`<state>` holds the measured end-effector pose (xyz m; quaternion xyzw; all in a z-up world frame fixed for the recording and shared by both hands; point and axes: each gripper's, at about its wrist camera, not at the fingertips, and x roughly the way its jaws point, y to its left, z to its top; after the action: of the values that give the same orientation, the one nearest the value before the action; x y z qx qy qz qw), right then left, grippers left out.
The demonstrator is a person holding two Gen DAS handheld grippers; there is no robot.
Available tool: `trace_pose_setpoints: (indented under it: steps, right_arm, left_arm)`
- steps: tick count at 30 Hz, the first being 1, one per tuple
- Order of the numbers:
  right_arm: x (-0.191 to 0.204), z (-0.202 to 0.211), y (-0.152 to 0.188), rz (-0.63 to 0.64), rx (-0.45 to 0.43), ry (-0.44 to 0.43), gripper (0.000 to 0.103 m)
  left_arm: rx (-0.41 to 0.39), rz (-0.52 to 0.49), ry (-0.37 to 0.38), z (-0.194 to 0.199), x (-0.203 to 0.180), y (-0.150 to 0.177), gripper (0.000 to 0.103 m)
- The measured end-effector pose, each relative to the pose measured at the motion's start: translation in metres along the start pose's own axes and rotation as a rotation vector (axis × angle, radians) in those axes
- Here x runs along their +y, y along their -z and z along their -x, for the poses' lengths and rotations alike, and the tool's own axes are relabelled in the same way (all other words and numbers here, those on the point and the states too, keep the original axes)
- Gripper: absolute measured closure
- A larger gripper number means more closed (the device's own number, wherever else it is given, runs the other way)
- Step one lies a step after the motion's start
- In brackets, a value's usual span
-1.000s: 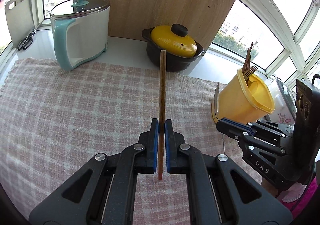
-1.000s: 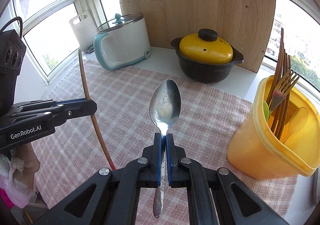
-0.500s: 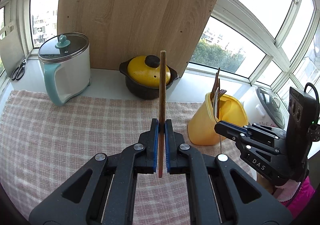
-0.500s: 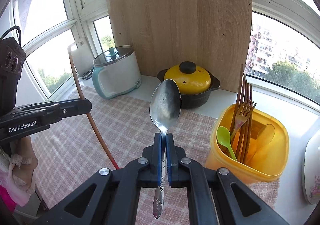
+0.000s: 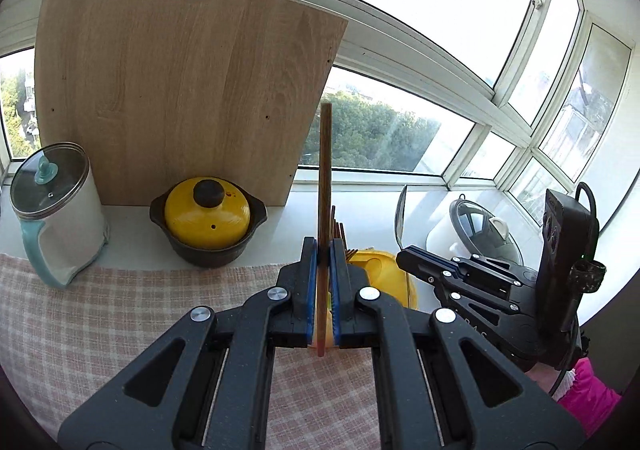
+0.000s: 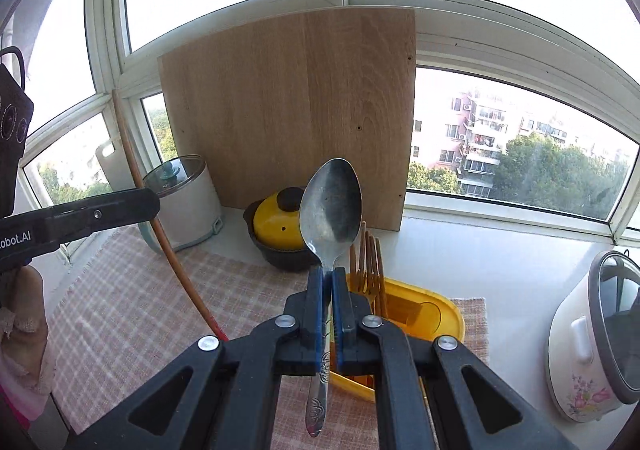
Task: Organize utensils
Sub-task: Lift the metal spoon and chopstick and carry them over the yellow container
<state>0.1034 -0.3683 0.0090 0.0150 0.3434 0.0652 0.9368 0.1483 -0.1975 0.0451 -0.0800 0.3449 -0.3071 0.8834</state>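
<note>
Tongs point(image 5: 323, 290) point(image 6: 327, 302) grip chopstick point(image 5: 324, 178) and spoon point(image 6: 330, 206) above yellow bin point(image 6: 436, 314), pot point(image 5: 208, 222) behind.

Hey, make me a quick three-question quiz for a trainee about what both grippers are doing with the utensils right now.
1. True or false: the left gripper is shut on a wooden chopstick.
2. What does the right gripper hold? A) fork B) metal spoon C) green spoon
3. Fill in: the utensils already sorted stand in a ____ holder on the checked cloth.

Key
1. True; the chopstick stands upright between the pads.
2. B; the metal spoon is clamped by its handle, bowl up.
3. Yellow; the yellow holder already contains wooden forks and sits just beyond both grippers.
</note>
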Motion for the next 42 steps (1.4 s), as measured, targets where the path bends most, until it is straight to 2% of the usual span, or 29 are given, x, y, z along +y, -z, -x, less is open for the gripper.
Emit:
trace_pose_setpoints:
  steps: [11, 23, 32, 42]
  right_arm:
    - [-0.043, -0.013, -0.010, -0.043, -0.010, 0.062, 0.101]
    - [-0.070, -0.054, -0.006, -0.065, 0.033, 0.088, 0.101]
    - [-0.085, -0.073, 0.006, -0.117, 0.103, 0.058, 0.101]
    - [-0.085, -0.071, 0.010, -0.126, 0.130, 0.092, 0.101]
  left_arm:
    - [-0.002, -0.013, 0.029, -0.050, -0.027, -0.026, 0.099]
    - [0.083, -0.022, 0.008, -0.101, -0.033, -0.009, 0.099]
    - [0.122, -0.037, -0.003, -0.113, -0.033, -0.002, 0.099]
    - [0.142, -0.026, -0.021, -0.113, -0.025, 0.007, 0.099]
